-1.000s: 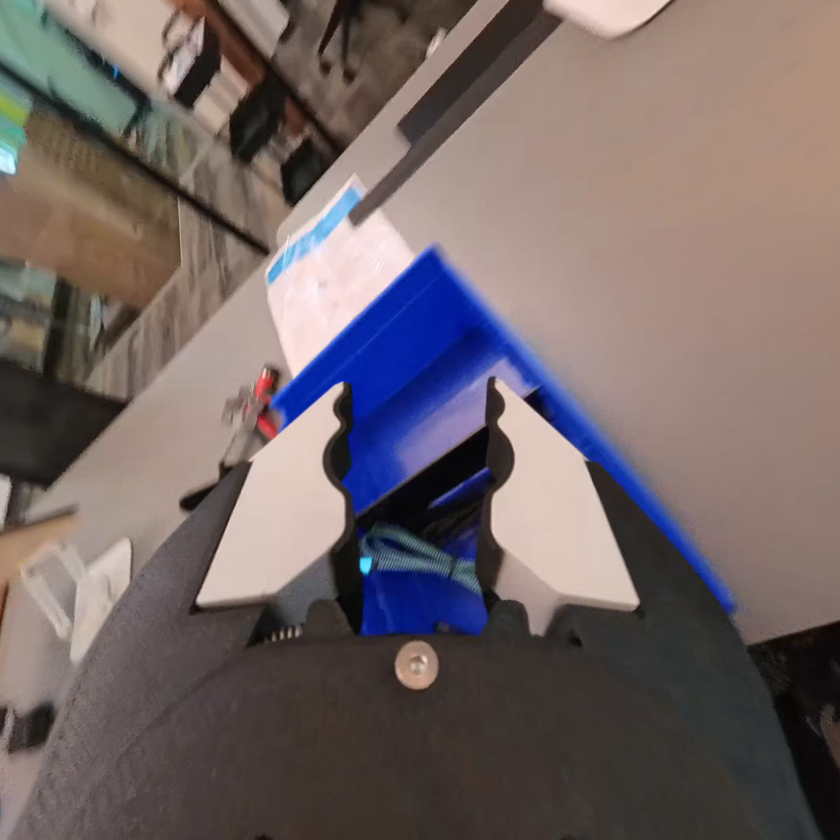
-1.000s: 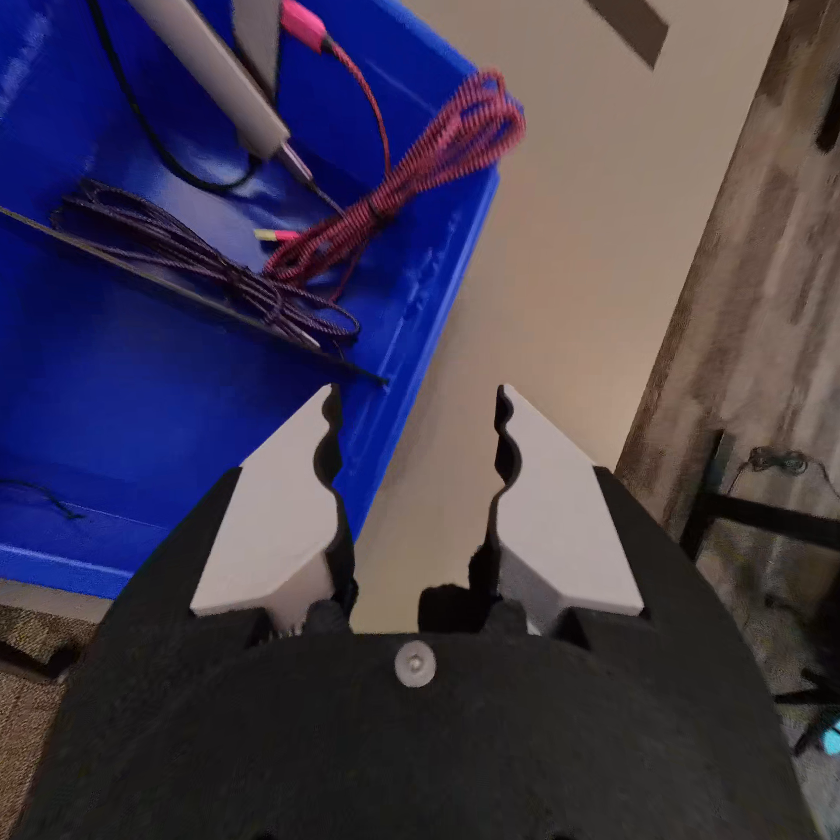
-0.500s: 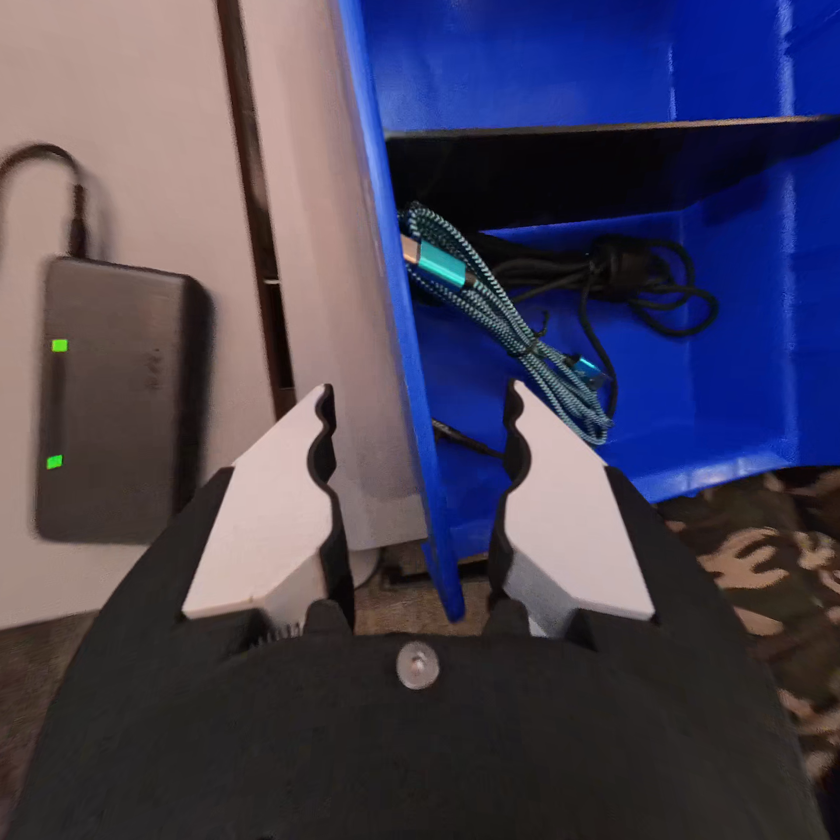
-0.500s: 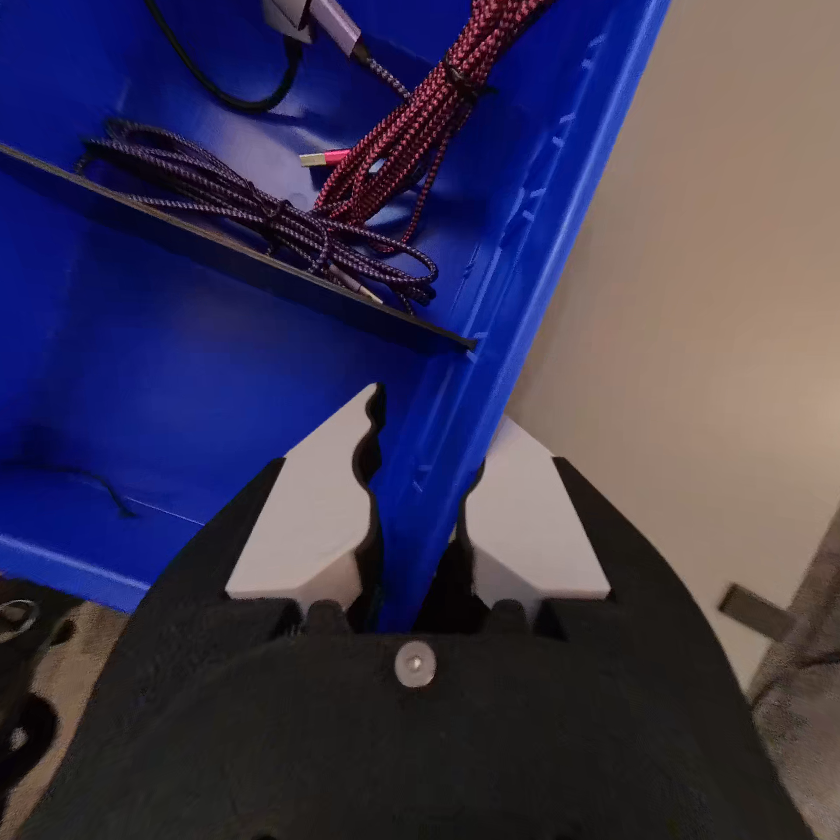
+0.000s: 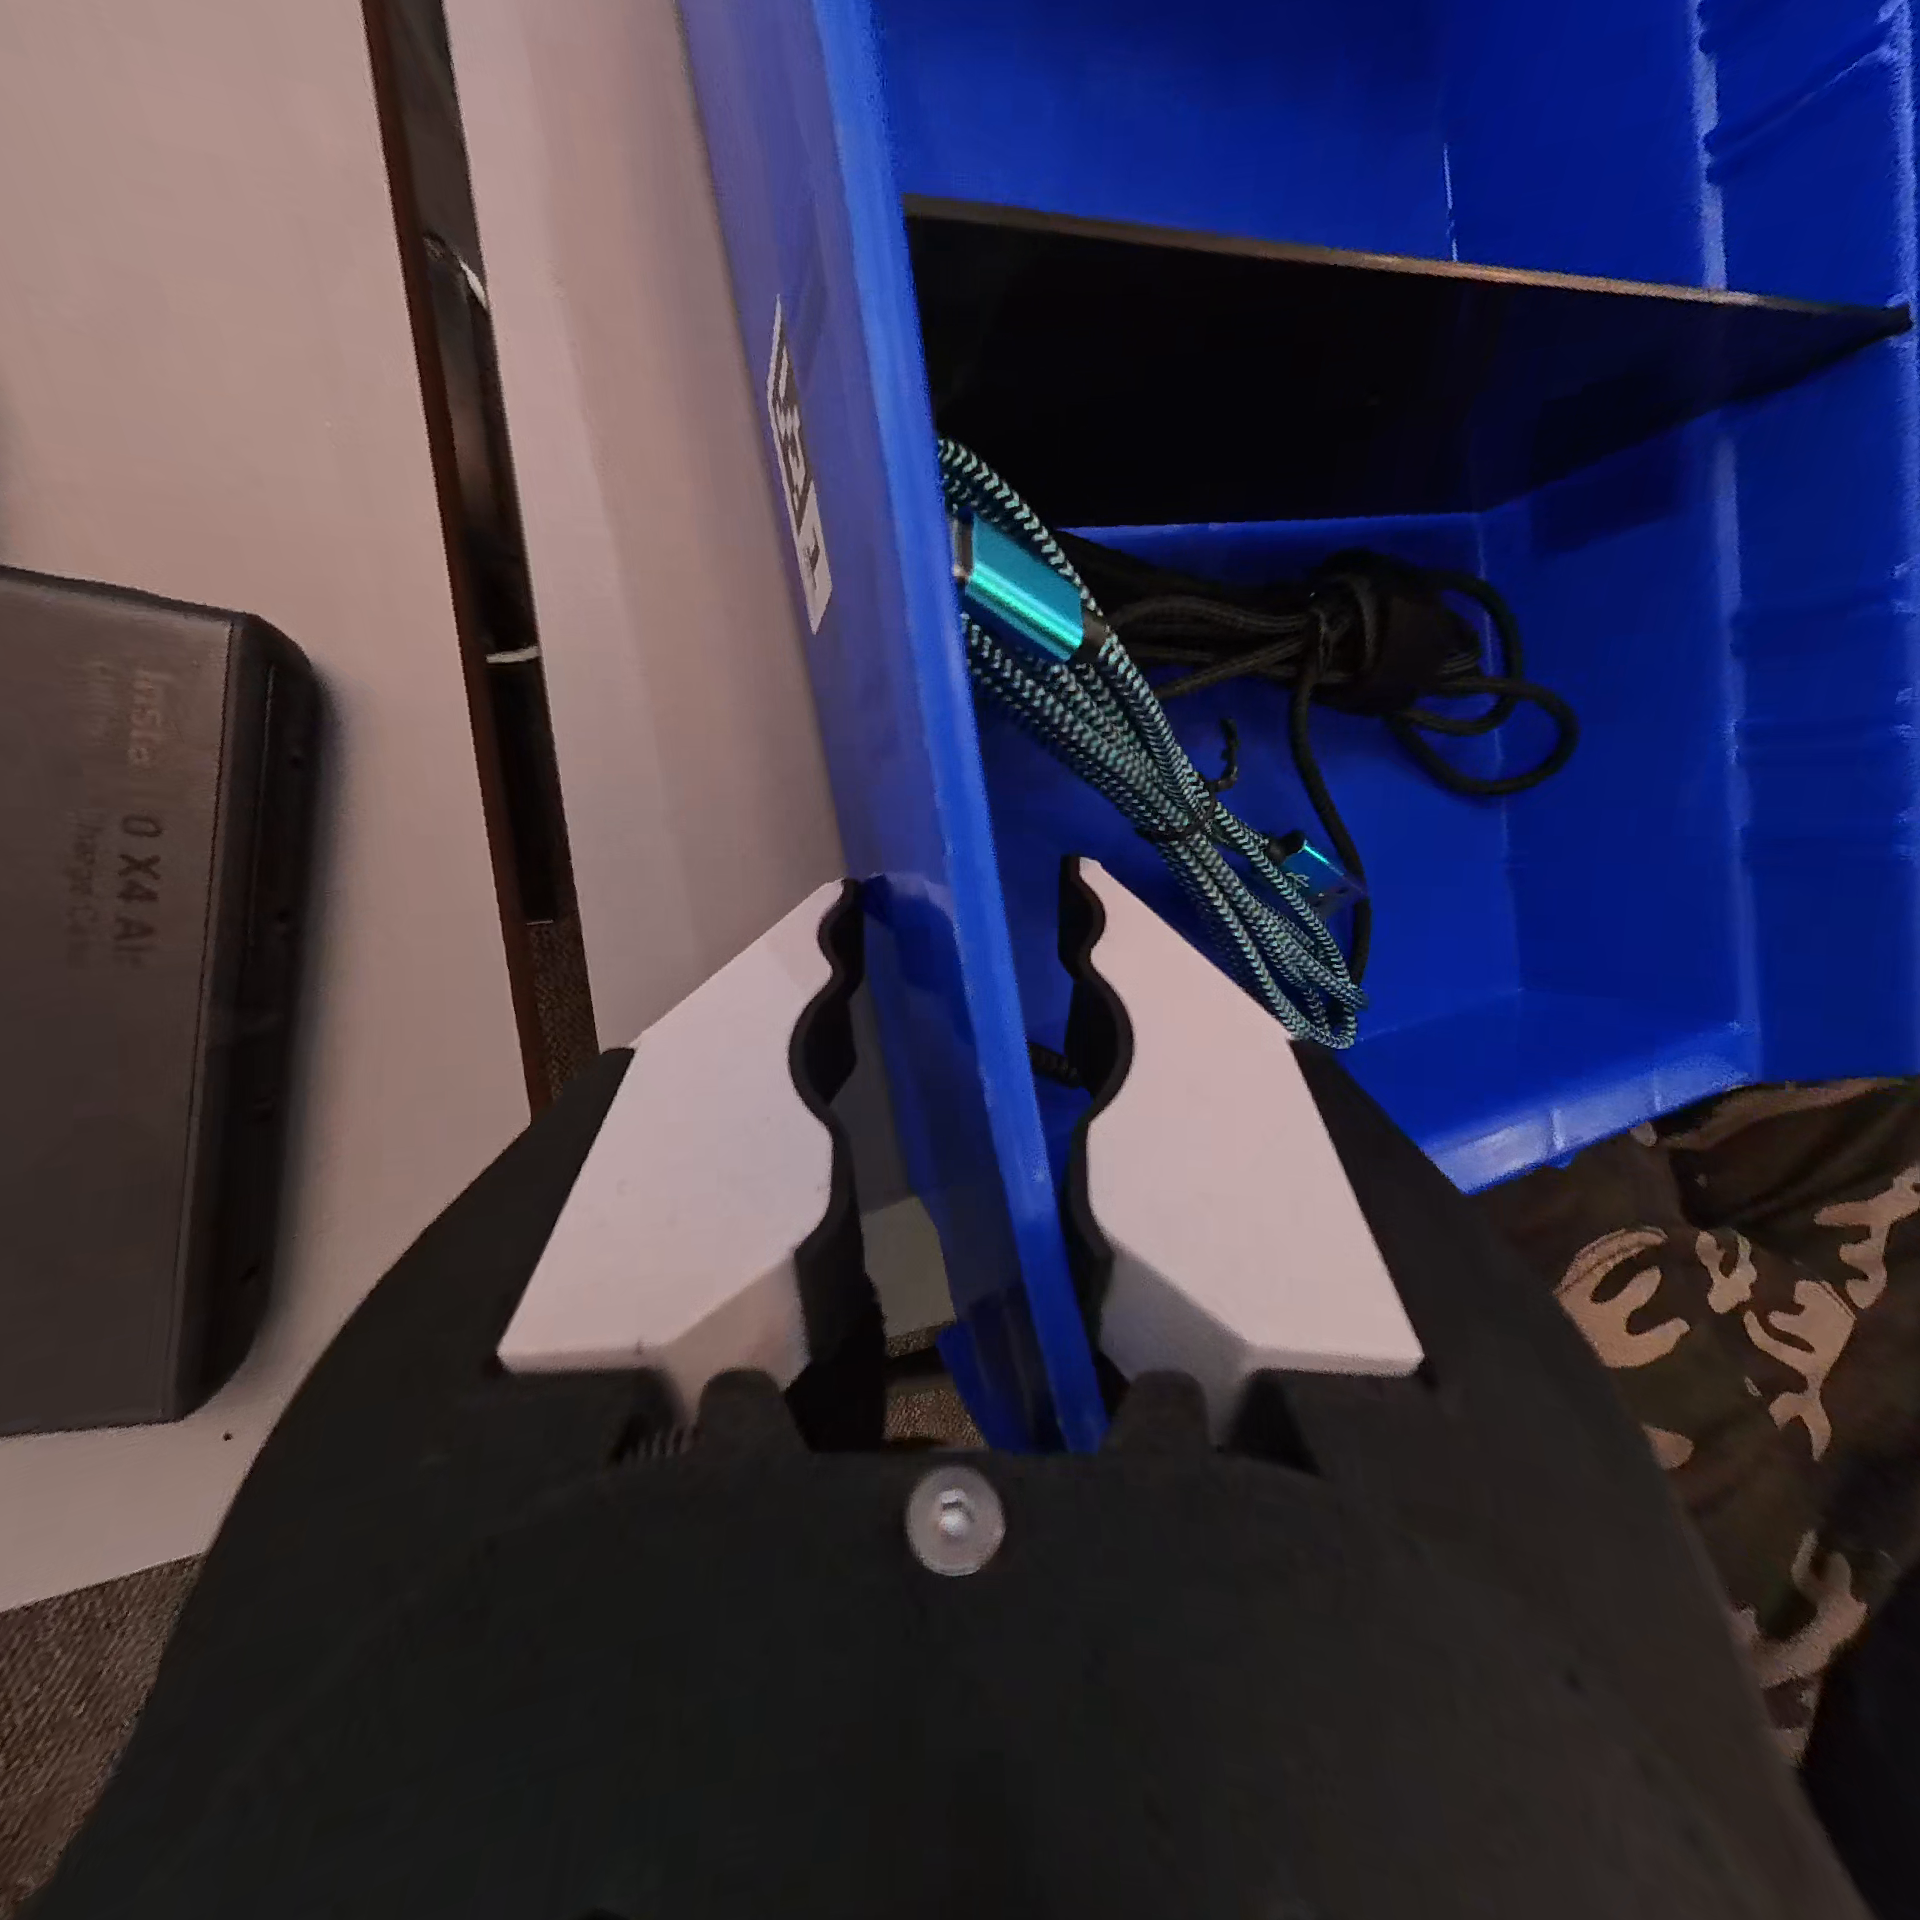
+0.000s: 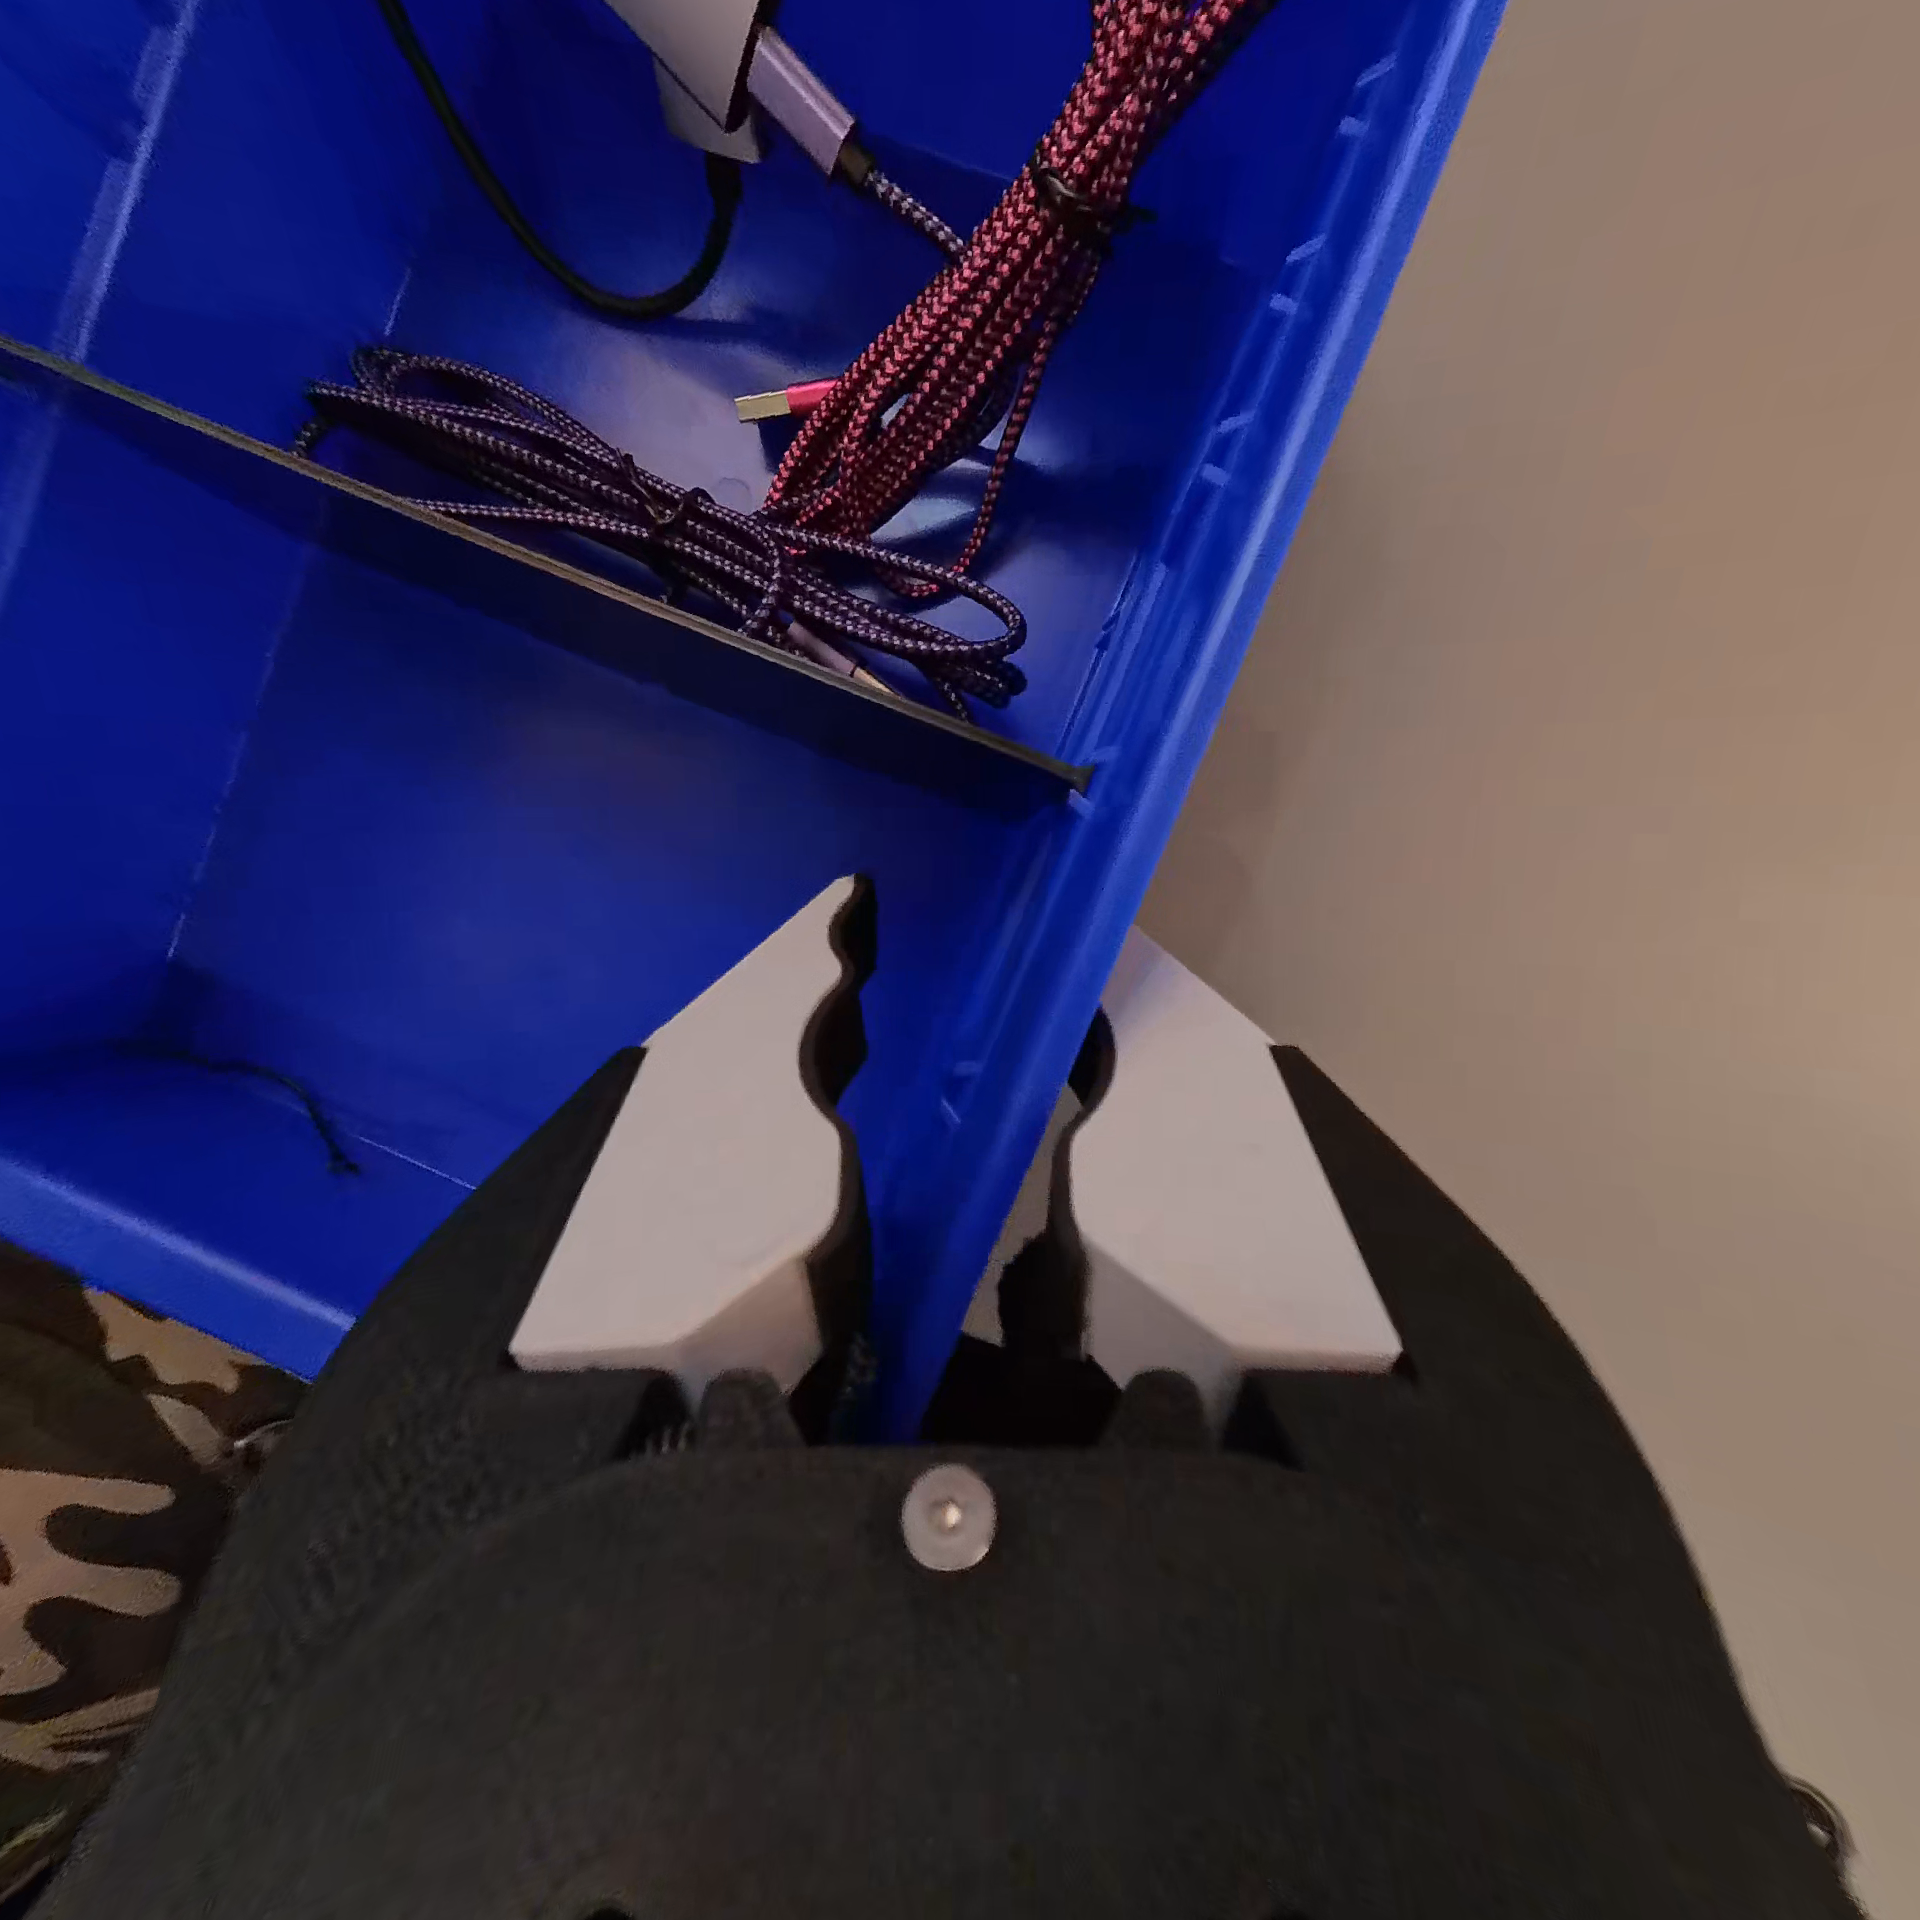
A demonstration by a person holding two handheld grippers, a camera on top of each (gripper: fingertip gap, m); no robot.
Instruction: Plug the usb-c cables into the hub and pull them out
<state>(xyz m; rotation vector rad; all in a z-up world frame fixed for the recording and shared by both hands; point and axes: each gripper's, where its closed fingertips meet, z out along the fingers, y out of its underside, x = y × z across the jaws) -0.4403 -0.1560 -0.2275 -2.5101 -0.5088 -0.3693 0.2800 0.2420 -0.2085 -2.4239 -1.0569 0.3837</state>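
Since a moment ago the left claw (image 5: 956, 1049) has slid further onto the blue bin (image 5: 1621, 852) wall; both claws, the right claw (image 6: 977, 1049) too, now pinch opposite walls. Cables (image 5: 1132, 758) remain inside, unplugged; repositioning the bin likely comes next.

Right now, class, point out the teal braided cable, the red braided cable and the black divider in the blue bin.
teal braided cable (image 5: 1127, 769): left wrist view, on the bundled strands below its teal plug.
red braided cable (image 6: 997, 312): right wrist view, mid-bundle.
black divider (image 6: 623, 603): right wrist view, on its top edge.
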